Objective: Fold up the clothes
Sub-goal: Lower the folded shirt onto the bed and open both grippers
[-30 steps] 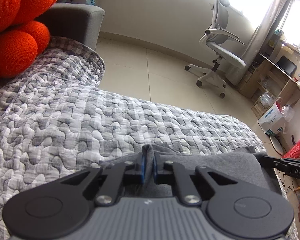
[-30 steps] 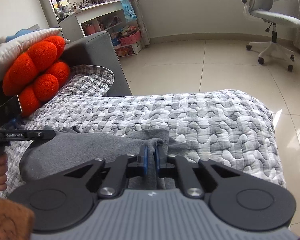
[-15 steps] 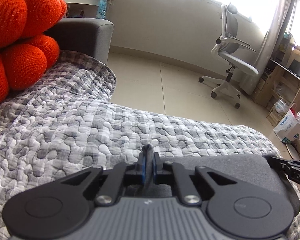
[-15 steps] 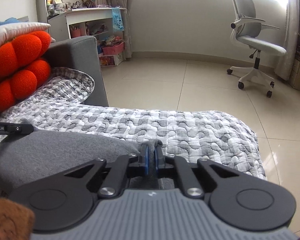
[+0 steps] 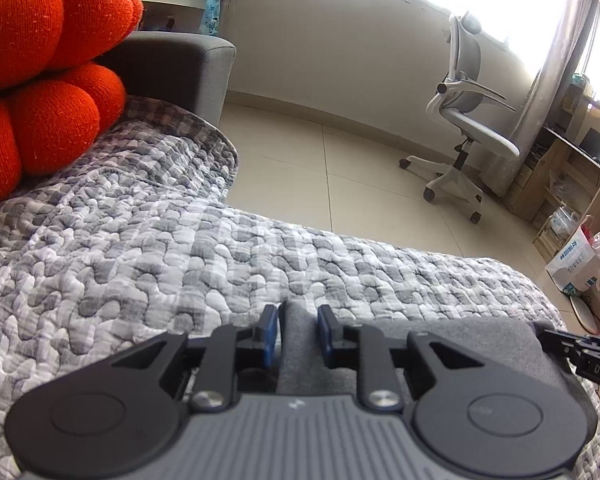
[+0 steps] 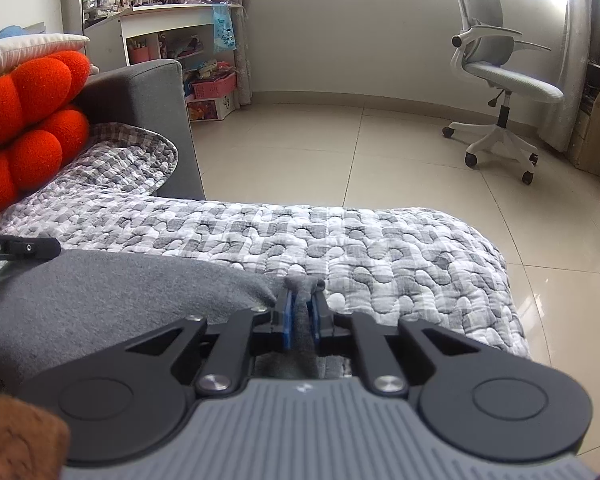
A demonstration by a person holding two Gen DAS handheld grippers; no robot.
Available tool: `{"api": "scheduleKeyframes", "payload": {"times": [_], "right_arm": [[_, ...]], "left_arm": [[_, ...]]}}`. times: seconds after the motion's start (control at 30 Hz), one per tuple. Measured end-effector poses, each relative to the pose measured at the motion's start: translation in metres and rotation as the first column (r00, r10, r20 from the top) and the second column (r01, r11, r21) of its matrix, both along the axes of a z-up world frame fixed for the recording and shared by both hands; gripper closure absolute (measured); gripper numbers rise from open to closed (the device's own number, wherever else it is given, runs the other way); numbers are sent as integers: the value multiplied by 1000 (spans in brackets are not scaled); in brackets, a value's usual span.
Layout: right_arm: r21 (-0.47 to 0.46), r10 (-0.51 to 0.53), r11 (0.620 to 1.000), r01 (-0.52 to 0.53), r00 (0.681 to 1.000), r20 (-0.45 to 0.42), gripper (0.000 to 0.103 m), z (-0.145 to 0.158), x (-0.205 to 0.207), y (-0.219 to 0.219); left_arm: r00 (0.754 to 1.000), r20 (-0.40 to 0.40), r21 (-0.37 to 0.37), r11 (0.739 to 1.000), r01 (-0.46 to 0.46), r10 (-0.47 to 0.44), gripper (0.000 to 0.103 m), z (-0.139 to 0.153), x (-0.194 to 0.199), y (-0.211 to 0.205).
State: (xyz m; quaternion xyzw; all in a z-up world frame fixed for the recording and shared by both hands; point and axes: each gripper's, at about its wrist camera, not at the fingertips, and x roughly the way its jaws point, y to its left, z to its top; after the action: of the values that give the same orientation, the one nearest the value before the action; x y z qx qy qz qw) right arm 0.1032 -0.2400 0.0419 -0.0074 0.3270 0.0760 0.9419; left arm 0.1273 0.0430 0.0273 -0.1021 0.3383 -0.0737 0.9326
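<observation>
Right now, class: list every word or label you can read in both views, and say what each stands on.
"DAS": on the right gripper, cut off at the frame edge.
"obot.AI": on the left gripper, its start cut off.
White bag: blue print, too small to read.
Grey garment: no text.

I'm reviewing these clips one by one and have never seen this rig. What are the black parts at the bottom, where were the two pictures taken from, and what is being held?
No robot here: a person holds a two-finger gripper in each hand, and each carries a fisheye camera looking forward along its fingers. One picture is from the left gripper, the other from the right gripper. Both work over a quilted grey-and-white cover on a sofa, beside an orange cushion. On it lies a grey garment. The left jaws stand apart around a ridge of it; the right jaws are pinched on its edge. An office chair stands behind.
</observation>
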Motion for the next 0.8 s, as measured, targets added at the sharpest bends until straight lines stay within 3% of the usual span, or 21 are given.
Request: {"api": "scheduleKeyframes", "payload": {"times": [0.03,0.07,0.2,0.43,0.6,0.8], "right_arm": [[-10,-5,1000,5,1000,5,74,2,-1,-1],[-21,-10,1000,10,1000,10,69,4,-3,-1],[-46,-23,999,25,999,44,67,16,-13,-1],[-108,40,994,-28,993,109,67,30,-42,21],[39,159,986,-163,982,98,67,35,-57,33],[33,241,969,-243,969,50,67,24,-57,52]], "left_arm": [[1000,-1,0,1000,-18,18,63,3,0,3],[999,1,-23,999,-33,33,61,6,-2,9],[996,5,-121,989,-91,92,61,19,-7,31],[1000,27,-64,998,-4,6,61,30,-32,1],[998,25,-23,998,60,-59,61,33,-48,-21],[994,-27,61,993,104,-103,62,20,-55,-42]]}}
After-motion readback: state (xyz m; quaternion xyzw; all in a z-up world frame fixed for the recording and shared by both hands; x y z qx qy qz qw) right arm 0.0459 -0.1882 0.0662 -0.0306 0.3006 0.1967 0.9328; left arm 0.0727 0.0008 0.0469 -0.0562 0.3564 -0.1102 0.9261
